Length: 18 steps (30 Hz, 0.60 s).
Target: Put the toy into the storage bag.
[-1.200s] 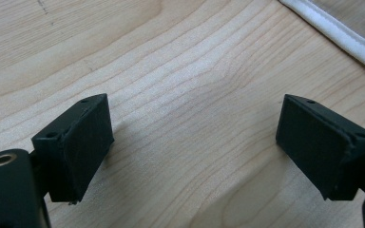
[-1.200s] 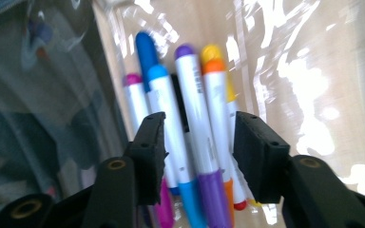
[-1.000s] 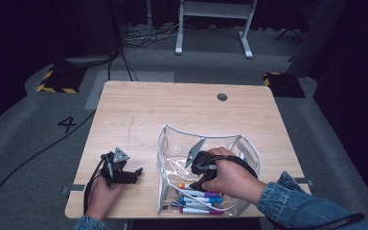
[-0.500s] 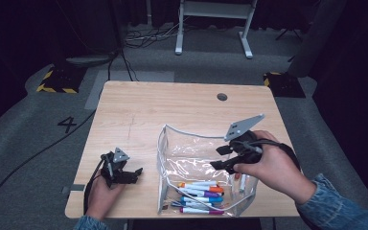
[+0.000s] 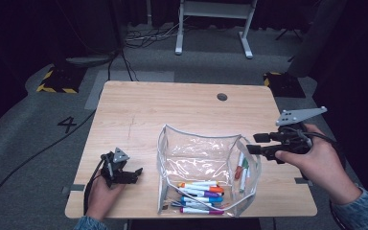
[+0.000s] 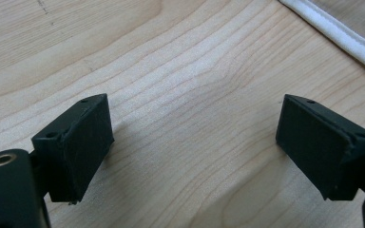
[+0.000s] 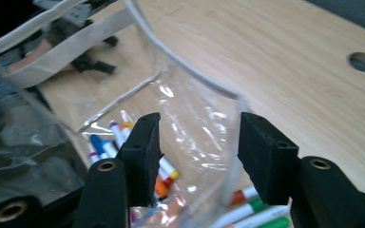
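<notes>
Resting low on the wooden table [image 5: 182,112] near its front left corner, the left gripper [image 5: 133,173] lies in the person's left hand [image 5: 103,194], its jaws spread wide with bare wood between them. The right gripper [image 5: 255,143] is held above the table's right edge by the right hand [image 5: 316,163], pointing left toward the clear pouch [image 5: 196,163]. Its jaws are apart and hold nothing. The pouch stands open at the front middle, with coloured markers [image 5: 199,194] lying inside on its bottom.
</notes>
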Each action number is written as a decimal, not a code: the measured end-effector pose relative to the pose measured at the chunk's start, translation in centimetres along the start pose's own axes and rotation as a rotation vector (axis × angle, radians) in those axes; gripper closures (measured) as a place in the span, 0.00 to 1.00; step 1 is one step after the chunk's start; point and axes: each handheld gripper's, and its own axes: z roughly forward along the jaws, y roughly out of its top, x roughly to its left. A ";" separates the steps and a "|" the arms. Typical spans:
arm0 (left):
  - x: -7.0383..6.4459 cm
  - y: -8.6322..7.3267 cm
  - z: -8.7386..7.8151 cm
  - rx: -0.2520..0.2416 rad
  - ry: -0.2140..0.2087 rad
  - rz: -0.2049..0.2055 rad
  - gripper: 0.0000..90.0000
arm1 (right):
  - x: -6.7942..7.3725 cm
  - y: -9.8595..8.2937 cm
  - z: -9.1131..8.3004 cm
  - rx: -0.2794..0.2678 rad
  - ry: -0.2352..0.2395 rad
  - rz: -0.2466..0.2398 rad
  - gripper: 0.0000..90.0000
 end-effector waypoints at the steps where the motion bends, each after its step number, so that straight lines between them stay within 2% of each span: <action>1: 0.0 0.0 0.0 0.002 -0.001 0.000 0.13 | -0.5 -0.4 -0.2 -0.007 -0.011 0.016 0.55; 5: -0.1 -0.1 -0.1 0.000 0.000 -0.006 0.13 | -2.4 -2.1 -0.6 -0.008 -0.052 0.069 0.55; 10: -0.1 -0.1 -0.1 -0.007 0.001 -0.009 0.14 | -4.8 -4.8 0.0 0.009 -0.091 0.134 0.54; 12: -0.1 -0.1 -0.1 -0.006 0.001 -0.009 0.14 | -5.5 -5.8 0.6 0.014 -0.104 0.152 0.53; 18: -0.1 -0.1 -0.1 -0.006 0.001 -0.009 0.13 | -7.2 -10.2 4.2 0.079 -0.113 0.229 0.52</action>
